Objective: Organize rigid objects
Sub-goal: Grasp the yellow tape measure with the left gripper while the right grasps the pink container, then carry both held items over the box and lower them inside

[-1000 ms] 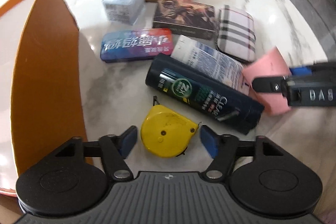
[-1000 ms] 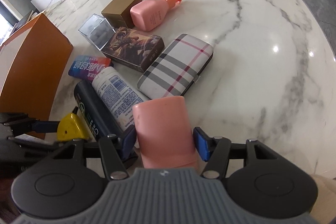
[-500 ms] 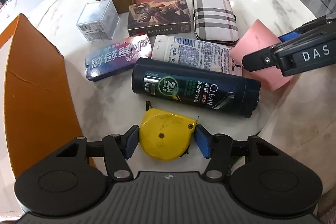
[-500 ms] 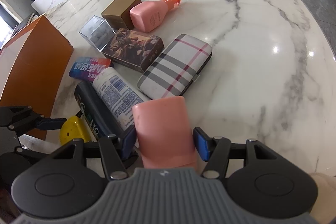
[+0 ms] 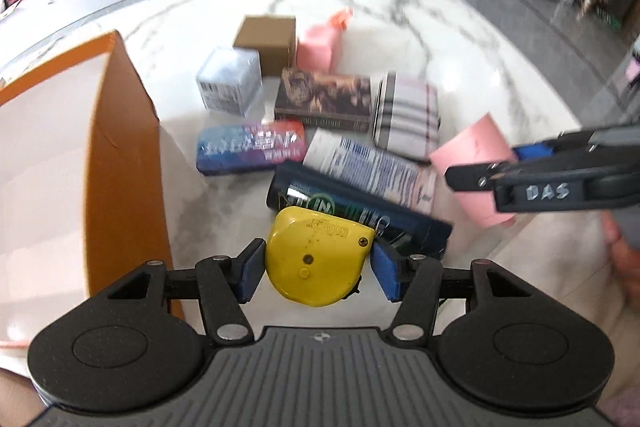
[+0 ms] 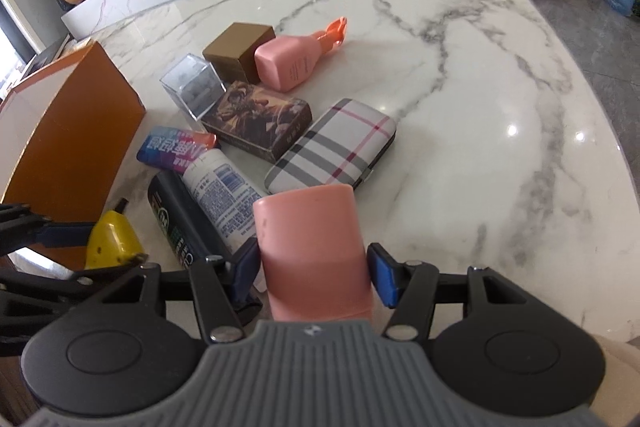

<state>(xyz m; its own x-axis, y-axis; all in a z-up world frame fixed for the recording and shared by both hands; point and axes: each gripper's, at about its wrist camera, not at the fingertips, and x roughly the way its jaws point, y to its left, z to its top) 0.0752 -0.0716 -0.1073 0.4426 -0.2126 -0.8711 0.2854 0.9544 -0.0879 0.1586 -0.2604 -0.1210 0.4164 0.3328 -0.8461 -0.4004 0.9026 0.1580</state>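
A yellow tape measure (image 5: 318,259) is clamped between the blue pads of the left gripper (image 5: 318,269) and is held clear of the marble tabletop (image 6: 460,99), in front of a dark shampoo bottle (image 5: 360,215) that lies on its side. The right gripper (image 6: 314,269) is closed on a pink container (image 6: 312,247), whose sides are pressed by both pads. An orange cardboard box (image 5: 120,163) with a pale inside is seen at the left, open at the top. Beside the dark bottle a white bottle (image 6: 220,191) with blue print is laid, touching it. Farther back a blue and red tin (image 5: 250,147), an illustrated box (image 5: 324,99), a plaid case (image 6: 332,147), a clear plastic cube (image 5: 228,83), a brown box (image 6: 238,51) and a pink spray bottle (image 6: 296,61) are spread close together on the tabletop. The left-wrist view is somewhat blurred.
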